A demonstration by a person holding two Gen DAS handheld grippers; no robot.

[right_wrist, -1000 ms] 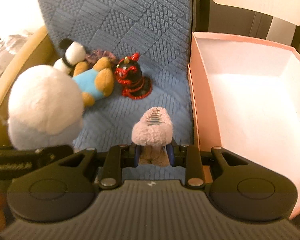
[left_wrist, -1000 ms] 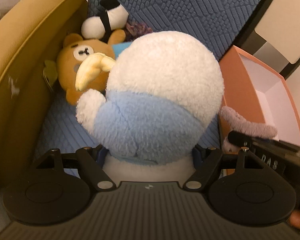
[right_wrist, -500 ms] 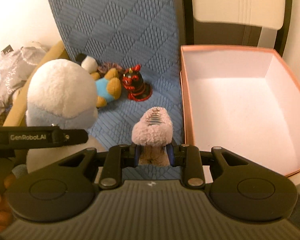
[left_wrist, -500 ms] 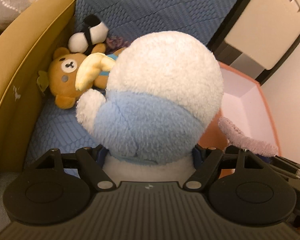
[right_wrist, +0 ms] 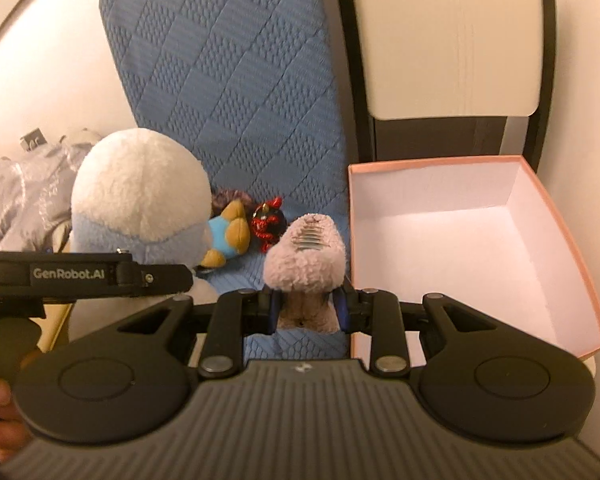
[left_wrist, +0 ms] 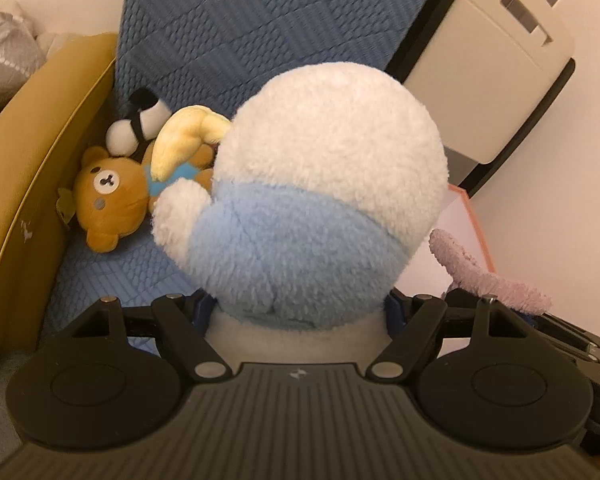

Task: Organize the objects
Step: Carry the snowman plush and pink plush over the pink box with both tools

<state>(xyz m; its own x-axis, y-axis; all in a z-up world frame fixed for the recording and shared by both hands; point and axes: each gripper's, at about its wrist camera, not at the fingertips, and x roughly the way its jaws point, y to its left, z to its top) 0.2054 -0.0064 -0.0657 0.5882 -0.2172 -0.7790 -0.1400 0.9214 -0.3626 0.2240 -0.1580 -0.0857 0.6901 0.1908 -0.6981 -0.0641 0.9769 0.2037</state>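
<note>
a blue quilted seat cushion (right_wrist: pixel 236 92) fills the background, its backrest rising against a pale wall, with a yellow padded arm (left_wrist: pixel 40 140) along its left edge and an open pink box (right_wrist: pixel 460 240) standing just to its right, white inside and holding nothing that shows. largest of the toys is the white-and-blue plush (left_wrist: pixel 324 208), held above the cushion, left of the box; the left gripper (left_wrist: pixel 296 304) is clamped on its lower body, jaws spread wide by the soft bulk and pressed in from both sides. next in size, the brown bear (left_wrist: pixel 112 196) lies on the cushion far from the box, against the yellow arm, with a black-and-white plush (left_wrist: pixel 136 128) at its head. the pinkish-grey plush (right_wrist: pixel 304 256) sits close beside the box's left wall, pinched in the right gripper (right_wrist: pixel 306 304), jaws drawn narrow around its base. smallest, a red-and-black figure (right_wrist: pixel 268 224) rests on the cushion left of the box, near the bear's feet.

the risks, by judgement: the big plush blocks most of the left camera's view, so its carrier may misjudge the box rim and catch the wall, tipping or shoving the light box. the two grippers are close together, and both heading for the box at once could make them collide. the grip on compressible fur could also slip, dropping either toy back onto the cushion.
</note>
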